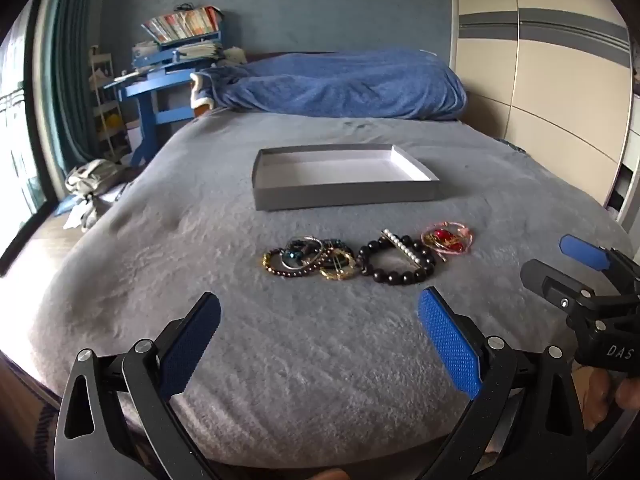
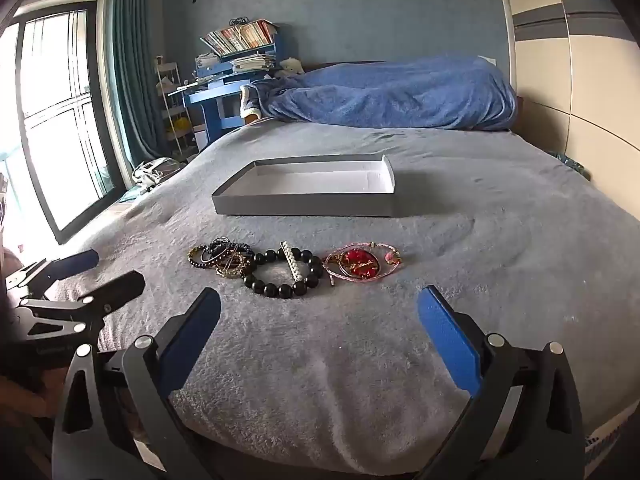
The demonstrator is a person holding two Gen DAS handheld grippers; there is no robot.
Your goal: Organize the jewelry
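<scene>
Grey blanket (image 1: 320,360) carries the jewelry (image 1: 366,256) in a row just before the shallow tray (image 1: 344,194), ready for sorting; left gripper (image 1: 320,334) and right gripper (image 2: 320,334) hover nearby, fingers spread wide, holding nothing.

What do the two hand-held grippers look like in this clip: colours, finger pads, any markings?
Both are alike: the left hand-held gripper and right hand-held gripper have black angular linkage arms with silver round pins, and flat blue pads with dotted texture. The right one's body shows white letters "DAS". No cables visible.
</scene>
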